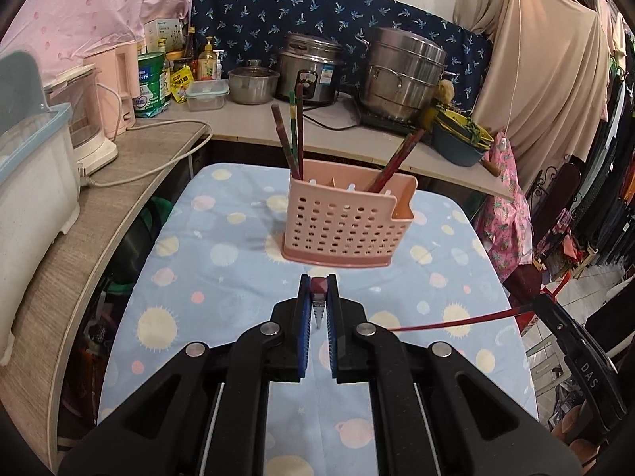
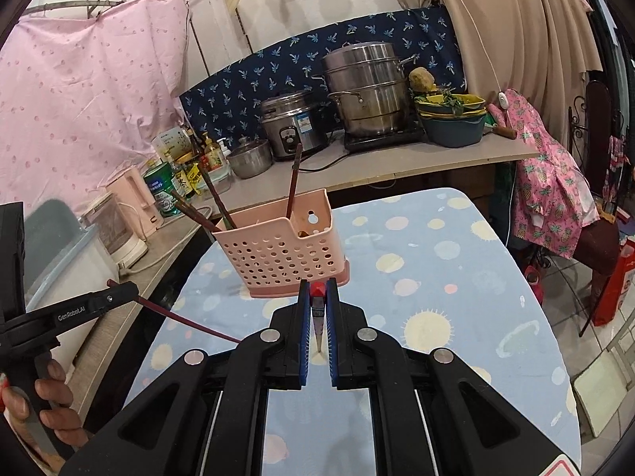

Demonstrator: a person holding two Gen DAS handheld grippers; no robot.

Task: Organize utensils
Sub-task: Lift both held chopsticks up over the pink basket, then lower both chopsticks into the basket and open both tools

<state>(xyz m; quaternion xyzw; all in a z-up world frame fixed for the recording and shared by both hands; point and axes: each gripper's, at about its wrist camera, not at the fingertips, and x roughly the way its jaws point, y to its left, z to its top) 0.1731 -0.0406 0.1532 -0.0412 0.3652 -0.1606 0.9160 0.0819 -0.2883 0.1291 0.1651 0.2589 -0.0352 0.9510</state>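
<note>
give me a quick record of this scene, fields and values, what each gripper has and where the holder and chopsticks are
left gripper: shut on a red chopstick
right gripper: shut on another red chopstick
pink holder: upright on the table
table cover: blue with pastel spots
chopsticks in holder: three at its left end, more at the right
counter behind: rice cooker, steel steamer pot

Left wrist view: looks forward and down along its fingers, pink utensil holder (image 1: 348, 222) near at 12 o'clock. Right wrist view: same heading, holder (image 2: 282, 246) closer, at 11 o'clock. Shared: holder, dotted tablecloth (image 1: 222, 277), rear counter (image 2: 397, 164).
</note>
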